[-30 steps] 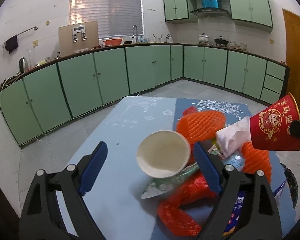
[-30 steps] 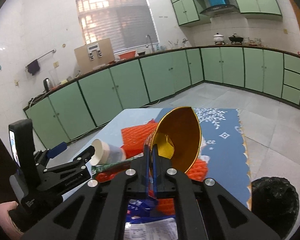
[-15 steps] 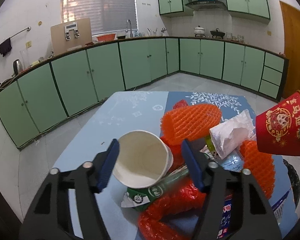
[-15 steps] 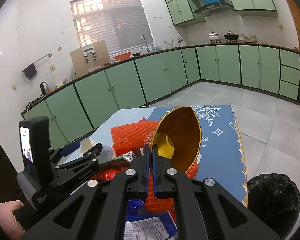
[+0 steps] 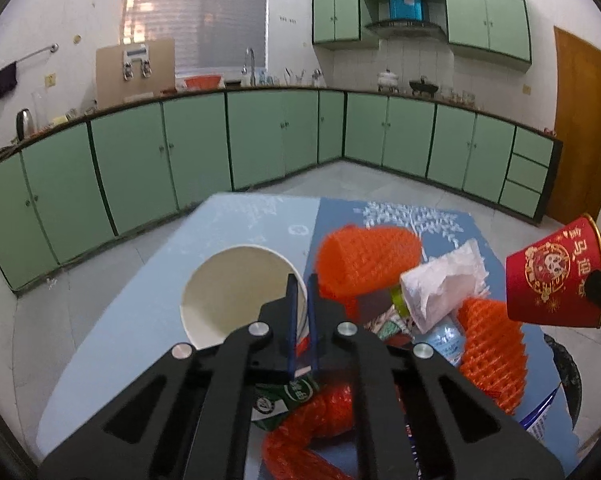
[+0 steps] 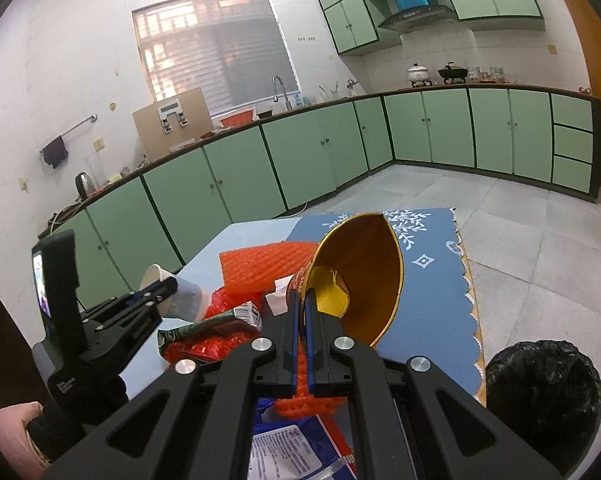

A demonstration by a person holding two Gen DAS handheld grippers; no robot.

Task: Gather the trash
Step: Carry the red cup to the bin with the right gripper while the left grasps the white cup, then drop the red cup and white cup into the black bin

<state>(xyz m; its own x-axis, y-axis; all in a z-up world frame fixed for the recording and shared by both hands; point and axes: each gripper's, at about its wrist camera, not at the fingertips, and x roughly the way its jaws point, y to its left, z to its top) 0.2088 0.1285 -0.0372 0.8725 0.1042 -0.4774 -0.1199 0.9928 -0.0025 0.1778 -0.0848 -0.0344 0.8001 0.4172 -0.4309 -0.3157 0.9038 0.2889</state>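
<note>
Your left tool point(image 5: 300, 280) has just been closing and now pinches the rim of the white paper cup point(image 5: 228, 292), low centre of the frame on the blue worktop point(image 5: 148, 320). Your right tool point(image 6: 299, 300) is clenched on the red cup point(image 6: 360, 276), mid-frame above the worktop's trash.
</note>
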